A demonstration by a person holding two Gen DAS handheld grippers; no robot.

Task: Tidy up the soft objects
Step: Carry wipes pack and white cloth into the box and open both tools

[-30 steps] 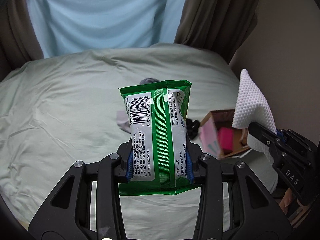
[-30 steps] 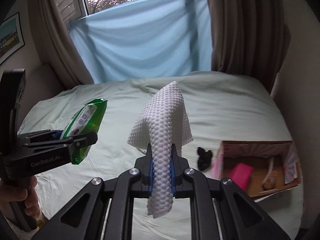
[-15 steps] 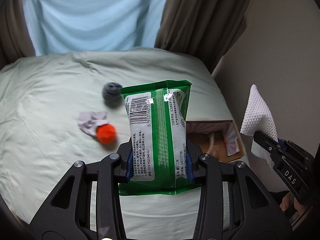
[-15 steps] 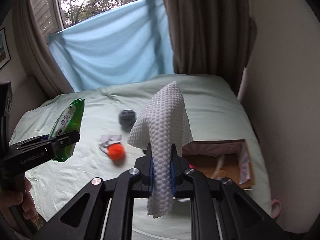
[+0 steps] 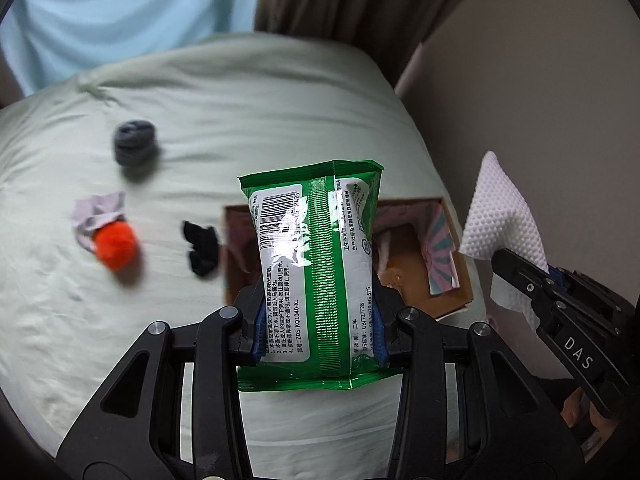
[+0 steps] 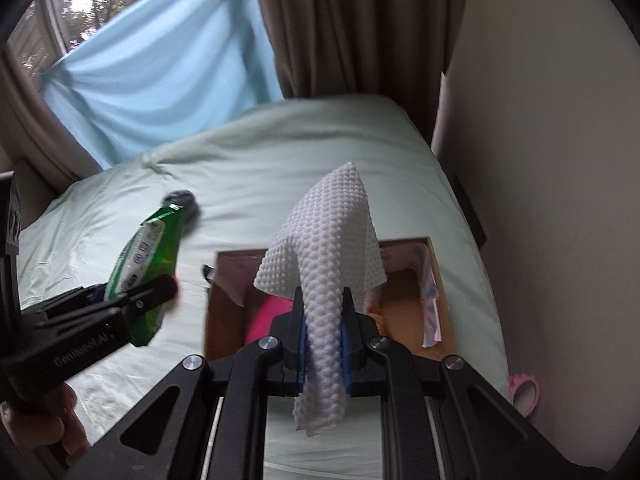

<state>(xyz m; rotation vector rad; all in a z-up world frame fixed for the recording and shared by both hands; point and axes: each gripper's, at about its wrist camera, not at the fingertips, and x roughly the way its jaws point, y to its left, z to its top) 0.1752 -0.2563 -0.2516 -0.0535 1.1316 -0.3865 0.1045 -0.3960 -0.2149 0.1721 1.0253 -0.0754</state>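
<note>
My left gripper [image 5: 318, 328] is shut on a green wet-wipe pack [image 5: 316, 264], held upright above the near side of an open cardboard box [image 5: 460, 264] on the bed. My right gripper [image 6: 323, 340] is shut on a white dimpled cloth [image 6: 324, 248], also over the box [image 6: 440, 280]. Something pink [image 6: 264, 316] lies inside the box. From the right wrist view the pack [image 6: 148, 264] and left gripper [image 6: 140, 300] appear at left. In the left wrist view the cloth [image 5: 500, 216] and right gripper [image 5: 520, 268] show at right.
On the pale green bed [image 5: 240, 120] lie a grey sock roll [image 5: 134, 142], an orange pompom [image 5: 116, 246] on a lilac cloth [image 5: 96, 216], and a black scrunchie [image 5: 202, 248]. A wall [image 6: 540, 160] and curtain [image 6: 340, 28] bound the right side. A pink ring [image 6: 524, 394] lies by the bed's edge.
Both grippers have swept sideways across the bed and sunk a little, so the box now lies right under them. The pack and the cloth stay gripped as before.
</note>
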